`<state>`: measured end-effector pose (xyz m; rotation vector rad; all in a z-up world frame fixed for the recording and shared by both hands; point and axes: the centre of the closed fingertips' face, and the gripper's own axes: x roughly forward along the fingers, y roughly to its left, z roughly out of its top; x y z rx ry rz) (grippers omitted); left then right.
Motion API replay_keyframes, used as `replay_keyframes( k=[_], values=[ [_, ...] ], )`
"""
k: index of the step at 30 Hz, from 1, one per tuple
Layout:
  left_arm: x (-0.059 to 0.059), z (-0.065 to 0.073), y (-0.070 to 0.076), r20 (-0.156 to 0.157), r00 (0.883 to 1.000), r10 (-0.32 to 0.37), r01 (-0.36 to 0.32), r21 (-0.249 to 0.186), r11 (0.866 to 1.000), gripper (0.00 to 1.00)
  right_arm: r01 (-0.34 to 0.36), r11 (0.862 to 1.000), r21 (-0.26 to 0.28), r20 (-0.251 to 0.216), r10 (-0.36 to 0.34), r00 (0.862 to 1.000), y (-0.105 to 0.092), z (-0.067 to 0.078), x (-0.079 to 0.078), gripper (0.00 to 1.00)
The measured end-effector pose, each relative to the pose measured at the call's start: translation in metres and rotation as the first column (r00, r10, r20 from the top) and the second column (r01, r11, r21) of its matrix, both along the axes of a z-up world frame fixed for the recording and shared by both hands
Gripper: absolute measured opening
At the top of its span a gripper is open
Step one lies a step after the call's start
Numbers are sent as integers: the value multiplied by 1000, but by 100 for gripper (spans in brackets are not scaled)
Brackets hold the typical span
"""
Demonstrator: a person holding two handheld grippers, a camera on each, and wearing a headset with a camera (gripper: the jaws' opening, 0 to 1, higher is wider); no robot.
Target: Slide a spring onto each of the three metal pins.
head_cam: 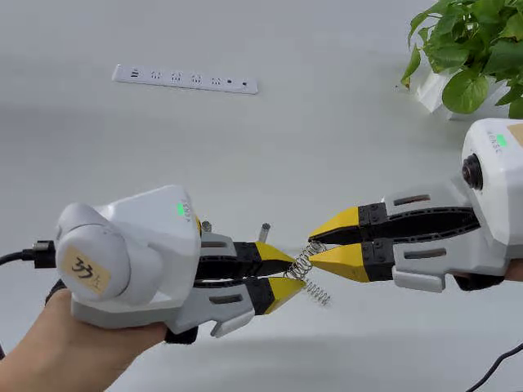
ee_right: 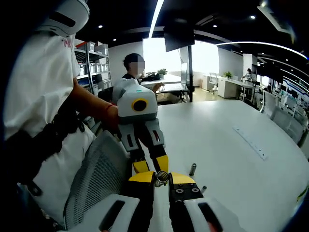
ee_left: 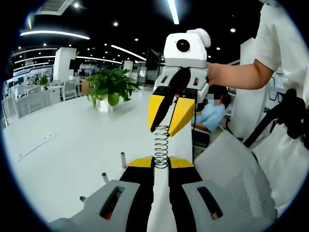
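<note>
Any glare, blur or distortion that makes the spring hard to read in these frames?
Head view: even light, soft shadows, spring sharp against the pale table. Left gripper view: fisheye bends the ceiling lights; spring crisp. Right gripper view: bright windows blow out; spring small.

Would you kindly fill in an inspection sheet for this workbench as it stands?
Surface: white table, no marks seen.
Job's things: one spring held between both grippers; second spring lying on the table below; three metal pins upright, no springs on them.
Clutter: power strip at the far side.
Grippers: left gripper and right gripper each shut on the spring, tip to tip.
Cables: black cable behind left gripper; second cable under right.
Surroundings: potted plant; mesh chair, open office.
</note>
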<state>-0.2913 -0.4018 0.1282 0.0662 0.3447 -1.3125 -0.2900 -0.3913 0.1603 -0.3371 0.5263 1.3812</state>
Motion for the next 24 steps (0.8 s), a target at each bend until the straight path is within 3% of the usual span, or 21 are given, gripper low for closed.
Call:
replay_keyframes(
  k=[7,15,20,24],
  values=[
    [-1,0,0,-1,1000,-2,2,-4,1000,7,-24,999,-24,6,25,1000,2,0,-2,7],
    [-3,0,1,0,1000,-5,5,-12,1000,6,-44,998,-45,-19,43,999,4,1,-4,7],
    [-3,0,1,1,1000,-5,5,-16,1000,6,-70,994,-85,-39,67,997,2,2,-3,16],
    [-2,1,1,3,1000,-4,4,-20,1000,6,-132,980,-149,-41,128,991,0,0,-2,18]
  ],
)
